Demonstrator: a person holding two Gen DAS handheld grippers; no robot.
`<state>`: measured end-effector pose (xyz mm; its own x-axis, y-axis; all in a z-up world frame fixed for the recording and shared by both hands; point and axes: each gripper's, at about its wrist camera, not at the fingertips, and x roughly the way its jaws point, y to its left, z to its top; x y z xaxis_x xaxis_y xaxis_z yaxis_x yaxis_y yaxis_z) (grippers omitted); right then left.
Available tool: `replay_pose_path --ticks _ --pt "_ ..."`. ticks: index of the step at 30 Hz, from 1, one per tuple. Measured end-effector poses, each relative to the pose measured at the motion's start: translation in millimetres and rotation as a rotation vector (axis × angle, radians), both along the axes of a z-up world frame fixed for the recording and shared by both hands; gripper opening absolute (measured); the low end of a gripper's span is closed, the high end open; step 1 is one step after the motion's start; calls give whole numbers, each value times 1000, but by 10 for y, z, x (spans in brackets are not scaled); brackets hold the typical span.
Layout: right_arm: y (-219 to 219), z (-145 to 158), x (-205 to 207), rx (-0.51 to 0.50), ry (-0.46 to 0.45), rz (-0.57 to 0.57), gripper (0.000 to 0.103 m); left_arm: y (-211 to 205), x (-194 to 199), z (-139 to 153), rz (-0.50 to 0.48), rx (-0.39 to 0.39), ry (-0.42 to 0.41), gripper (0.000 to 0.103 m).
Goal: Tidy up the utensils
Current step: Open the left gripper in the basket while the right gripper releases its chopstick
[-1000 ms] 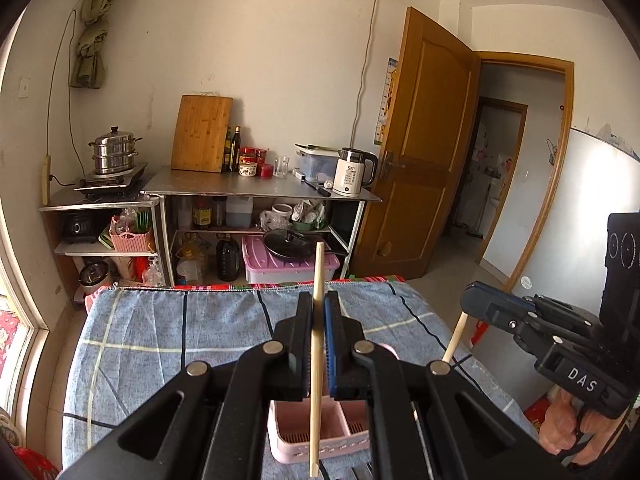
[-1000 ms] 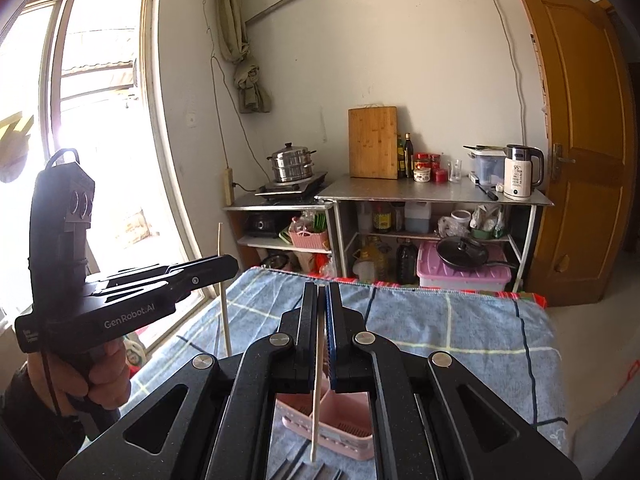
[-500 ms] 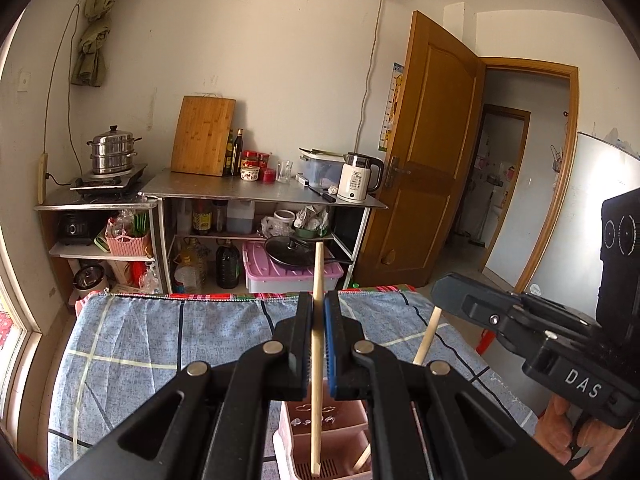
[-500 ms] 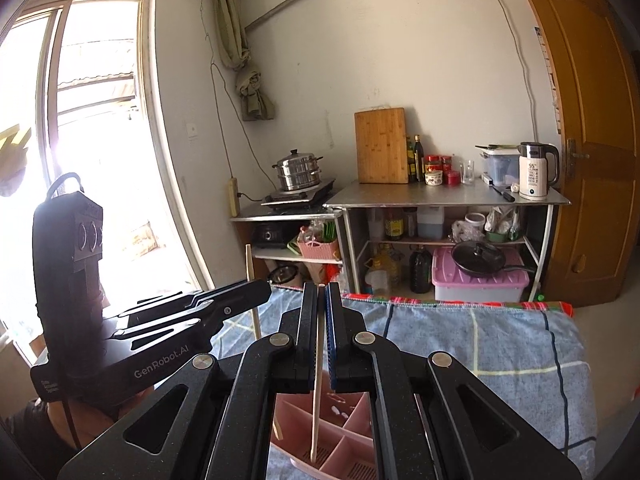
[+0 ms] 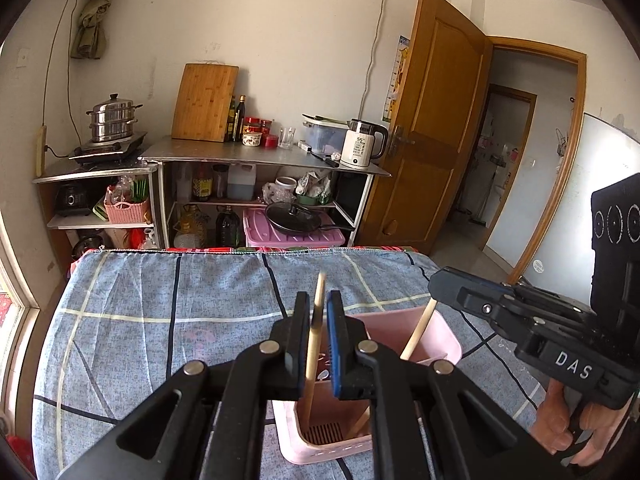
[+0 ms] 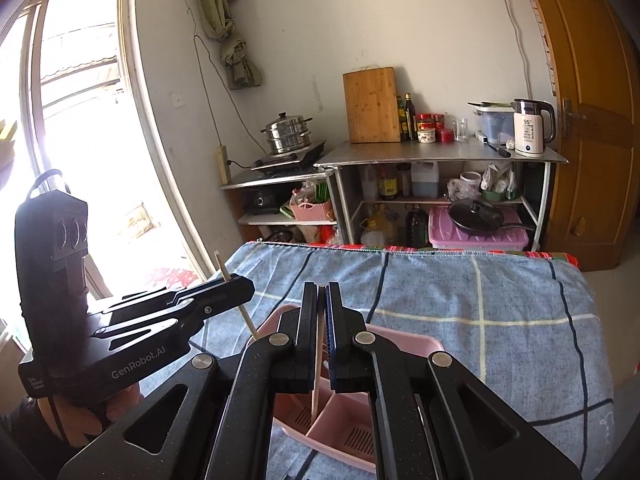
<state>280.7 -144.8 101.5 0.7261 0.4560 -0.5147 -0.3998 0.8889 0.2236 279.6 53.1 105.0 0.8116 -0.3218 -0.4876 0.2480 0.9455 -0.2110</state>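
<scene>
A pink divided utensil holder stands on the blue checked cloth. My left gripper hovers over it with its jaws opening. A wooden chopstick stands loose between the pads, tilted, its lower end down in a compartment. In the right wrist view my right gripper is shut on a second chopstick, whose tip reaches into the holder. Each gripper shows in the other's view: the right gripper at the right, the left gripper at the left.
The cloth-covered table runs on beyond the holder to its far edge. Behind it stand metal shelves with a kettle, jars, a cutting board and a steamer pot. A window is on the left and a wooden door on the right.
Both grippers have sunk toward the holder, so both chopstick ends now sit inside it. The left jaws have parted and its chopstick has slid lower and tilted.
</scene>
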Motion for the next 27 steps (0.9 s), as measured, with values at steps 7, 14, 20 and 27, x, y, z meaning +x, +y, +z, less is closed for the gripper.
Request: replay_pose_path --ticks 7,14,20,27 --pt "-80 191 -218 -12 -41 1 17 101 -242 184 34 0 -49 33" --pt "-266 290 -741 -24 -87 2 17 155 -819 253 58 13 -95 36" --pt "-395 234 -1279 -41 -100 -7 17 149 -1323 113 67 24 -80 36" --pt "-566 79 -1672 -41 -86 -31 17 89 -1737 -137 54 27 -44 36"
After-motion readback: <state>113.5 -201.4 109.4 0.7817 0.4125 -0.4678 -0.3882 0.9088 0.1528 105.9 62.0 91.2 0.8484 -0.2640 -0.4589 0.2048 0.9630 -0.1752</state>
